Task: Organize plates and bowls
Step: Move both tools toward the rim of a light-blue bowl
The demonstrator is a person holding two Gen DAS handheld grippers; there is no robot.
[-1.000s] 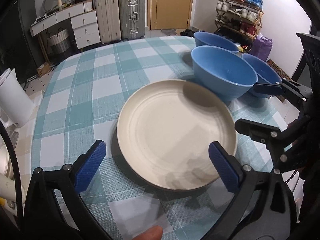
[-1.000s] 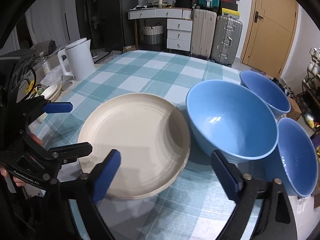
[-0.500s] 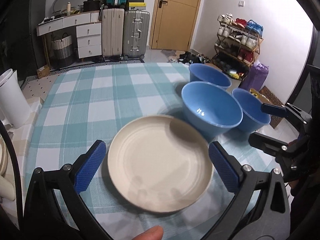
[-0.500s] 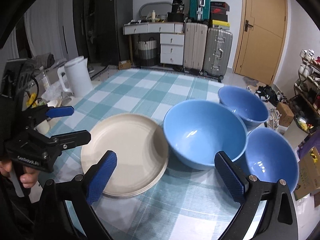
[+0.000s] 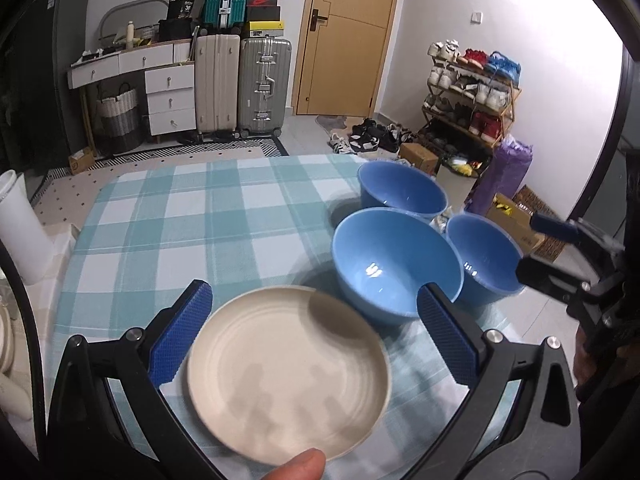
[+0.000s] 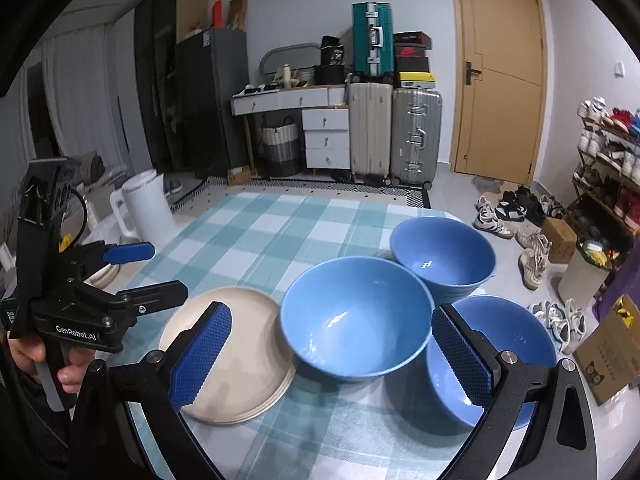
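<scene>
A stack of cream plates (image 5: 288,384) (image 6: 240,356) lies on the checked tablecloth (image 5: 192,232) near the front edge. Three blue bowls stand to its right: a large middle one (image 5: 394,264) (image 6: 356,316), a far one (image 5: 402,192) (image 6: 442,254) and a near right one (image 5: 482,258) (image 6: 500,356). My left gripper (image 5: 316,332) is open and empty, raised above the plates. My right gripper (image 6: 332,356) is open and empty, raised above the middle bowl. Each gripper shows in the other's view, the left (image 6: 132,268) and the right (image 5: 556,248).
A white electric kettle (image 6: 146,208) stands at the table's left edge, with more cream dishes (image 5: 6,344) beside it. Beyond the table are suitcases (image 5: 240,88), white drawers, a door and a shoe rack (image 5: 472,92). The table's right edge lies just past the bowls.
Both grippers have lifted and pulled back from the table, so plates and bowls look smaller and lower. Both stay open. Plates and bowls have not moved.
</scene>
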